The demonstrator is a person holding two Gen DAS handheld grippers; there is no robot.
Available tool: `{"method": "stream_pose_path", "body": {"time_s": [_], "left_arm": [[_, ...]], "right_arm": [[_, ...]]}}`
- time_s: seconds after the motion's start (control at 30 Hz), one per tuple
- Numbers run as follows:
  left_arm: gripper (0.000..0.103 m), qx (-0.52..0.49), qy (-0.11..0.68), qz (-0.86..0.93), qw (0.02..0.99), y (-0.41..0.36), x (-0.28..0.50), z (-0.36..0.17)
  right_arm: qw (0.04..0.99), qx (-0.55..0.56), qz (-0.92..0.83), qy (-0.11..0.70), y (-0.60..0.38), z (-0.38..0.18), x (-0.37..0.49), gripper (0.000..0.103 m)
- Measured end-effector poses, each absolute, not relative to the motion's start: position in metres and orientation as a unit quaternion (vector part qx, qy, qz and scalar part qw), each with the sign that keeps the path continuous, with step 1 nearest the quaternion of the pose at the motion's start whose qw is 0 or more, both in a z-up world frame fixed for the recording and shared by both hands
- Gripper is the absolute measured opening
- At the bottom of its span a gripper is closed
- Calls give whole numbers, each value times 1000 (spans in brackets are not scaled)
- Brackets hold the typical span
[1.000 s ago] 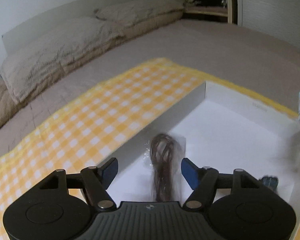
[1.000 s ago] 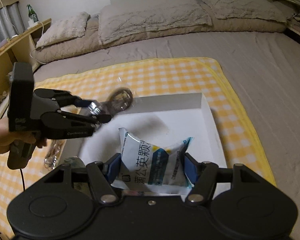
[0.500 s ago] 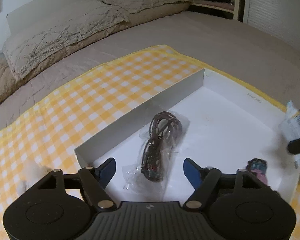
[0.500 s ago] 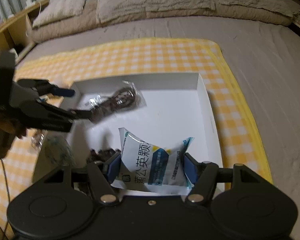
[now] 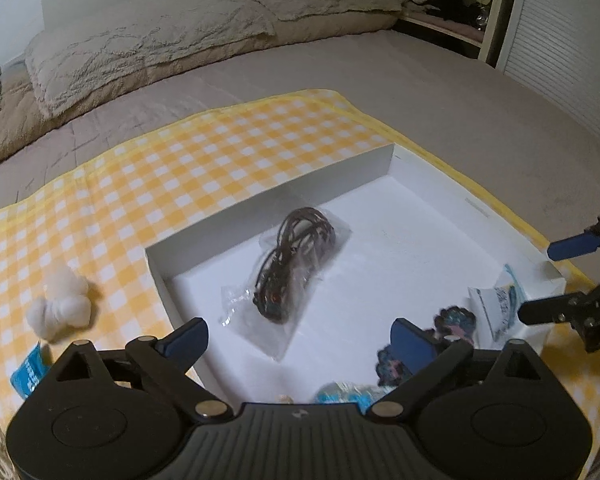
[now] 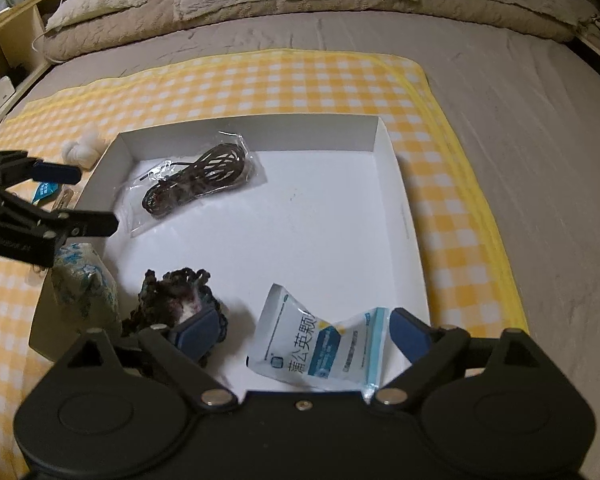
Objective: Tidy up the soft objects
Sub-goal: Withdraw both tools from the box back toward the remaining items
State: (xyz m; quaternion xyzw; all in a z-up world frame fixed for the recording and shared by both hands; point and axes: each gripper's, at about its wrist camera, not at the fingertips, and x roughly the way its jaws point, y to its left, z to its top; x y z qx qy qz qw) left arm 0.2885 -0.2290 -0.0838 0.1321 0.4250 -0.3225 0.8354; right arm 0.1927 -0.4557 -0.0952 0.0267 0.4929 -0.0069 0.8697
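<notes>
Grippers — left [image 5: 300,338], right [image 6: 296,330] — spread wide, seemingly empty; sachet [image 6: 320,344] released.

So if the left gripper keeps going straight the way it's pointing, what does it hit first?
Most likely the clear plastic bag of coiled dark brown cord, lying in the shallow white cardboard box dead ahead of the open left gripper. Depth is uncertain.

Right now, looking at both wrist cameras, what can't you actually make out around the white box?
- Blue packet, left wrist view: gripper body covers most of it; print unreadable.
- Patterned bundle, right wrist view: left gripper overlaps its top.
- Dark crocheted item, right wrist view: lower part behind a blue pad.
- White sachet: small print too fine.
</notes>
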Motion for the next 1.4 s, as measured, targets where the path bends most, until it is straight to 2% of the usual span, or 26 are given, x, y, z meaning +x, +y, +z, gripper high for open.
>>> {"method": "stream_pose_path", "body": {"time_s": [0.43, 0.9, 1.4], "left_arm": [[103, 122, 419, -314, 843, -217, 262, -67], [103, 88, 422, -290, 854, -200, 241, -52], [103, 40, 407, -234, 882, -166, 237, -37]], "right_arm": [[877, 35, -20, 479, -458, -82, 175, 96], [897, 54, -15, 438, -451, -57, 145, 103], [912, 68, -32, 402, -435, -46, 146, 103]]}}
